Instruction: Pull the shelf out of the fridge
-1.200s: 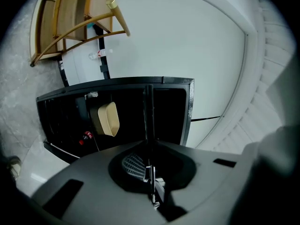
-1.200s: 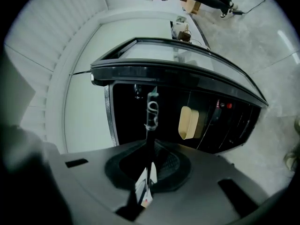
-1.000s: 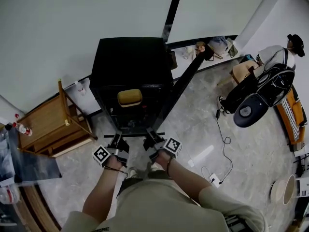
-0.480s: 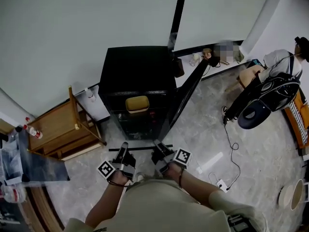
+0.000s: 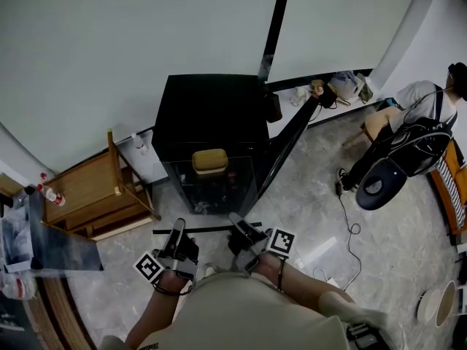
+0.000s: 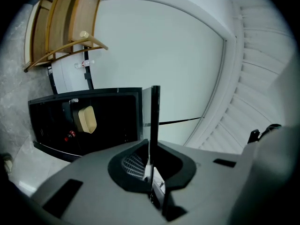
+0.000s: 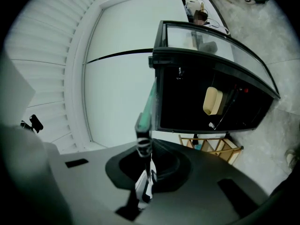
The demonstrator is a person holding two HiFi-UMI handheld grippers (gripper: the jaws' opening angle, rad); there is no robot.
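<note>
The black mini fridge (image 5: 211, 115) stands against the wall with its door (image 5: 292, 133) swung open to the right. A tan container (image 5: 209, 160) sits inside. The glass shelf (image 5: 216, 195) is out in front of the fridge, level above the floor, and its black front bar (image 5: 208, 230) is nearest me. My left gripper (image 5: 177, 229) is shut on the bar's left part and my right gripper (image 5: 238, 222) on its right part. In the left gripper view the shelf (image 6: 154, 118) shows edge-on between the shut jaws (image 6: 149, 172). The right gripper view shows the greenish glass edge (image 7: 149, 102) clamped in the gripper (image 7: 143, 175).
A wooden rack (image 5: 87, 192) stands left of the fridge, with a dark table (image 5: 36, 239) and bottles (image 5: 47, 194) further left. A person (image 5: 430, 100) sits at the far right beside a chair. A cable (image 5: 344, 217) and a white bucket (image 5: 432, 305) lie on the floor at right.
Both grippers have drawn back toward me with the shelf. Its front bar is now clear of the fridge opening, and the pane spans the gap.
</note>
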